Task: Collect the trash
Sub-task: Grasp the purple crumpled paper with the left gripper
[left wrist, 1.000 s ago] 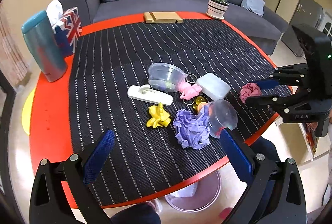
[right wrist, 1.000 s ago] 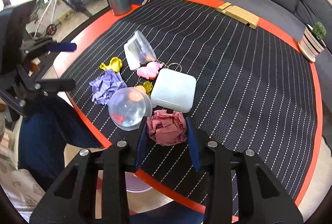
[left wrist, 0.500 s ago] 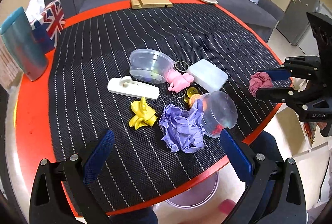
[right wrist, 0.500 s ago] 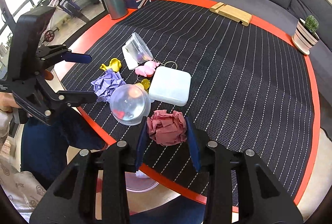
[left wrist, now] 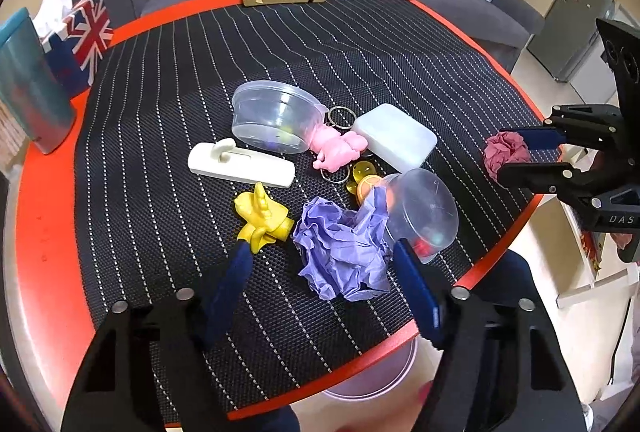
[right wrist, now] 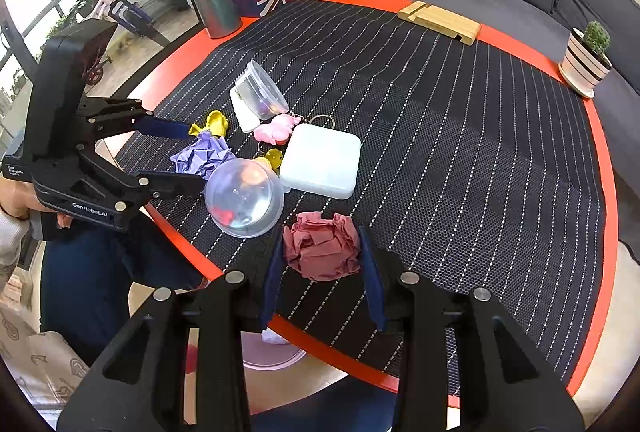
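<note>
Closing in from wide open, the left gripper (left wrist: 320,272) has come down over the crumpled purple paper (left wrist: 344,252), which now sits between its blue pads though they do not yet press it, so a grab looks imminent. Beside it, the right gripper (right wrist: 322,272) is clamped on a crumpled red paper ball (right wrist: 322,246). Just ahead of the left gripper a clear tub (left wrist: 420,211) lies tipped with small coloured bits inside; further on a second clear tub (left wrist: 276,115) holds a few specks.
</note>
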Tool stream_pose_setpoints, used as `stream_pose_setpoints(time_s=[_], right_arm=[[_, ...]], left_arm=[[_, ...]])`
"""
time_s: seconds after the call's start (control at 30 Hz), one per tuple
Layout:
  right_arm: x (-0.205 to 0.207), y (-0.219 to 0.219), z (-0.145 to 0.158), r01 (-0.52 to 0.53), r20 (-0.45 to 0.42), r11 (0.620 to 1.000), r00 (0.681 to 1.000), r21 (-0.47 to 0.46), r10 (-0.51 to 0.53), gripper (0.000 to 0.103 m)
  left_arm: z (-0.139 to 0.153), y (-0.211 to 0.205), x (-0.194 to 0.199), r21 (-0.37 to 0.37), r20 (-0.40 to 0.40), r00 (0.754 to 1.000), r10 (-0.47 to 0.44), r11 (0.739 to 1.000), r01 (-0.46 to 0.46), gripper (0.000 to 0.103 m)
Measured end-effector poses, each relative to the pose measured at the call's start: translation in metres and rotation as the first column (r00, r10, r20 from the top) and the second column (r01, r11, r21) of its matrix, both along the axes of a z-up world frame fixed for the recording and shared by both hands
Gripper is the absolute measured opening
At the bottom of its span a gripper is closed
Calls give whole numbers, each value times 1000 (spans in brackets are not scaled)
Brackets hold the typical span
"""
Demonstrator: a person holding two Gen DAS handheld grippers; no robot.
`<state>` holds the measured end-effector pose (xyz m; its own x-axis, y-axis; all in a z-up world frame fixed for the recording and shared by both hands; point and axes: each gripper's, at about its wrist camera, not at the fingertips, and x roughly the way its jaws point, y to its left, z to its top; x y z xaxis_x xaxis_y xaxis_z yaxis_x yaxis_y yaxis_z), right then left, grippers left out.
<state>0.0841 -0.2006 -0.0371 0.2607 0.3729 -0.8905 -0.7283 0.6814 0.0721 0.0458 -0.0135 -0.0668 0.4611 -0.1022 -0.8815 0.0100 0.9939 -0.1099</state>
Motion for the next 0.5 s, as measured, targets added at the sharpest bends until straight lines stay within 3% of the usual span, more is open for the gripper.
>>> stream_pose_setpoints(time_s=[0.23, 0.5], right_arm=[[-1, 0, 0, 4, 1, 1000, 1000, 6, -4, 36], [-2, 0, 3, 10, 10, 1000, 1000, 16, -11, 36]], left_arm=[[-1, -1, -1, -14, -1, 1000, -12, 1000, 12, 39], [8, -5, -6, -23, 29, 999, -26, 999, 27, 29]])
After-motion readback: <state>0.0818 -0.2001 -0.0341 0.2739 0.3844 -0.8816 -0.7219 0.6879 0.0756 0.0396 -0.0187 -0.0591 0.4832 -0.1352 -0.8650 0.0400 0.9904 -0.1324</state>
